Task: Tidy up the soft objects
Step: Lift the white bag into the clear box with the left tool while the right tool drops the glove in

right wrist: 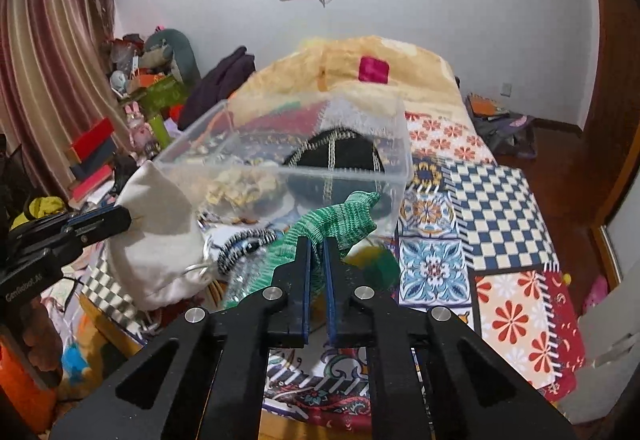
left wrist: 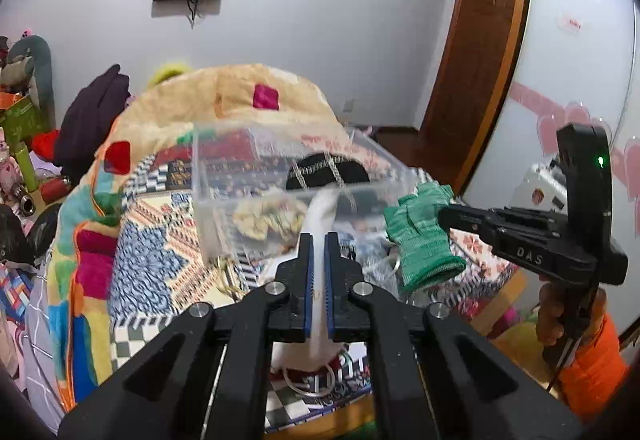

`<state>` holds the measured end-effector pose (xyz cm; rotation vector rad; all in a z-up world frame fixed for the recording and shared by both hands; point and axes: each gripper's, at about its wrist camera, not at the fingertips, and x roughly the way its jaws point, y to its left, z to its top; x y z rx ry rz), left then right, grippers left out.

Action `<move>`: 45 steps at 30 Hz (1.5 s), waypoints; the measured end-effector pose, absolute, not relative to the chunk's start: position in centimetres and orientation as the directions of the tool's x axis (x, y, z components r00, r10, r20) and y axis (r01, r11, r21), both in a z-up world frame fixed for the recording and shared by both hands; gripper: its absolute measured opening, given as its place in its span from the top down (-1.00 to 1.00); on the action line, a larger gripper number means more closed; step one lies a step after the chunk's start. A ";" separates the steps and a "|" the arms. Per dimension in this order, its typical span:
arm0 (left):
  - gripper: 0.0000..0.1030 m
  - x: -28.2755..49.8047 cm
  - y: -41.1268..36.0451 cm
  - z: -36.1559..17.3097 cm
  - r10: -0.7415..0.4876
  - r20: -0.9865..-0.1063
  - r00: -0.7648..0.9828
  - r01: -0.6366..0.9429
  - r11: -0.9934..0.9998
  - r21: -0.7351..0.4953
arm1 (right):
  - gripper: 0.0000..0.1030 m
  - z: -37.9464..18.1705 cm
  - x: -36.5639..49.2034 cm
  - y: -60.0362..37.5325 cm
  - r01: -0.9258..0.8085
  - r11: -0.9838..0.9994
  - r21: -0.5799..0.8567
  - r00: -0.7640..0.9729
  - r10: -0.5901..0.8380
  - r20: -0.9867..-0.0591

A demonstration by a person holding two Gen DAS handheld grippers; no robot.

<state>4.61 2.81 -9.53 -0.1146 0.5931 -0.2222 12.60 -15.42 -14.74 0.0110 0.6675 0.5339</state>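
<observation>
Behind the clear bin [right wrist: 280, 167], blurred bedding blocks the wall, while the left gripper [left wrist: 319, 240] pinches a white pouch [right wrist: 160, 236] and the right gripper [right wrist: 318, 244] pinches a green glove [left wrist: 420, 236] before it.

Right gripper [left wrist: 444, 217] reads "DAS" (left gripper [right wrist: 128, 217]: "GenRobot.AI").

Left hand-held gripper [left wrist: 319, 240] and right hand-held gripper [right wrist: 319, 244] (both raised) clamp cloth.
</observation>
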 end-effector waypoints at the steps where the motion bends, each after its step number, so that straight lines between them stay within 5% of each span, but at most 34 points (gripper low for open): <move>1: 0.95 4.6 2.9 -9.2 -0.239 -0.534 0.811 0.173 0.970 -0.172 | 0.90 -14.4 12.5 -15.4 -0.469 0.866 0.177 0.664 0.477 -0.576; 11: 0.93 5.7 3.5 -8.2 -0.225 -0.535 0.815 0.170 0.974 -0.151 | 0.90 -11.0 12.6 -16.1 -0.473 0.865 0.169 0.730 0.491 -0.475; 16: 0.24 6.4 2.8 -10.7 -0.238 -0.606 0.759 0.178 0.971 -0.159 | 0.90 -11.2 12.9 -16.6 -0.465 0.865 0.188 0.730 0.495 -0.471; 18: 0.20 6.6 2.2 -11.6 -0.224 -0.625 0.748 0.174 0.974 -0.142 | 0.90 -11.5 13.1 -16.7 -0.459 0.867 0.194 0.729 0.492 -0.476; 21: 0.24 7.0 1.8 -12.9 -0.193 -0.648 0.736 0.159 0.981 -0.111 | 0.90 -11.6 13.1 -16.7 -0.455 0.868 0.199 0.727 0.492 -0.479; 25: 0.86 7.4 2.3 -13.8 -0.193 -0.663 0.724 0.144 0.981 -0.128 | 0.90 -11.7 13.0 -16.8 -0.457 0.867 0.200 0.725 0.493 -0.480; 45: 0.93 10.8 4.7 -3.8 -0.164 -0.461 0.872 0.107 0.983 -0.147 | 0.90 -7.6 15.8 -14.3 -0.481 0.860 0.169 0.773 0.508 -0.380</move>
